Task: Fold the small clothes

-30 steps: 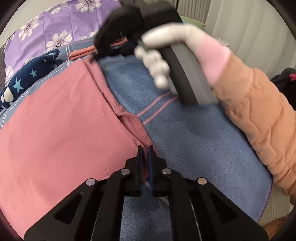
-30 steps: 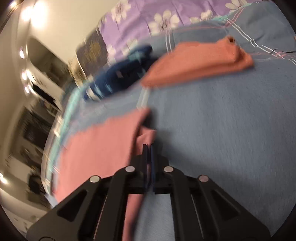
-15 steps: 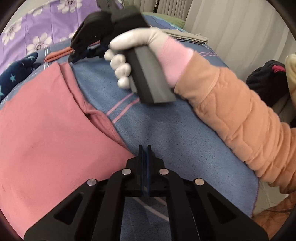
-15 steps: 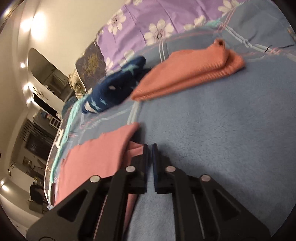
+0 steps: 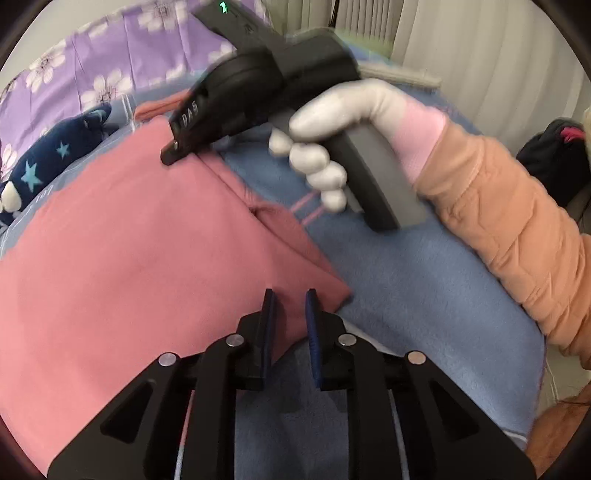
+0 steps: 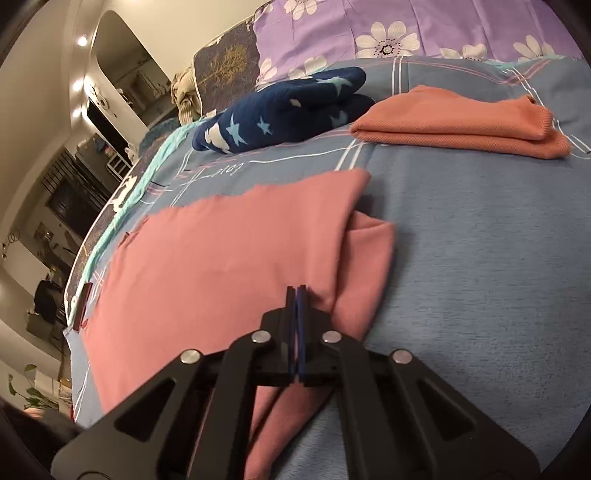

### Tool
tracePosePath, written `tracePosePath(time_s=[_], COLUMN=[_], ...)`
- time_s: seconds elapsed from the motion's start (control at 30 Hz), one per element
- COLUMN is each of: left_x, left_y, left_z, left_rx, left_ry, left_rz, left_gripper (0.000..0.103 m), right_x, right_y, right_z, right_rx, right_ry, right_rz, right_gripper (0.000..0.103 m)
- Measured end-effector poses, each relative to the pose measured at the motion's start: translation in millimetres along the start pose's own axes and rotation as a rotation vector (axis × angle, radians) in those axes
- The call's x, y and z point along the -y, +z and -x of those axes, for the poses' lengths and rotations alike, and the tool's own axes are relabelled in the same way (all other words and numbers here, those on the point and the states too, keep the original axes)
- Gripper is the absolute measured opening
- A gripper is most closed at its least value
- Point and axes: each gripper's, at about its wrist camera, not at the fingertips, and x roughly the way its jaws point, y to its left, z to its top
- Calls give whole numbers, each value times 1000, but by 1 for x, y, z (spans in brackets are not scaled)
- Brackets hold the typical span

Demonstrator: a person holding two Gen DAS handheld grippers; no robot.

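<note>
A pink garment (image 5: 122,266) lies spread flat on the blue bed cover (image 5: 424,295), its folded right edge running diagonally. My left gripper (image 5: 290,317) is open, its jaws just above the garment's near corner. The right gripper (image 5: 173,149) shows in the left wrist view, held by a white-gloved hand (image 5: 332,122) over the garment's far edge. In the right wrist view the pink garment (image 6: 221,258) lies below my right gripper (image 6: 296,295), whose jaws are shut with nothing visibly between them, hovering over the folded edge.
A folded orange garment (image 6: 461,122) and a navy star-patterned garment (image 6: 288,110) lie further back on the bed. A purple flowered pillow (image 6: 406,29) sits behind them. The bed's left edge (image 6: 110,221) drops to the room. White curtains (image 5: 498,55) hang on the right.
My left gripper has opened and let go of the pink garment's corner. My right gripper has shut and drawn back over the garment, which now lies flat.
</note>
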Motion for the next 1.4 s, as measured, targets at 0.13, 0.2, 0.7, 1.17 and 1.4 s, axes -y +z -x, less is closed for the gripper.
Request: tracePosePath(time_s=[0.13, 0.2, 0.7, 1.17, 1.4], left_x=[-1, -3, -155, -295, -348], left_y=[-2, -4, -121, -243, -231], left_z=[3, 6, 160, 230, 214], left_rx=[8, 17, 249, 316, 312], left_ry=[-10, -30, 229, 351, 245], left_rz=[14, 39, 450, 779, 806], left_gripper=[17, 20, 34, 34, 37], right_x=[6, 9, -48, -307, -415], right_y=[-2, -4, -12, -93, -192], right_z=[2, 1, 1, -27, -83], right_rx=[6, 7, 29, 123, 127], right_ry=[26, 45, -257, -271, -257], right_rz=[-23, -40, 171, 765, 1238], right_gripper=[0, 0, 0, 26, 39])
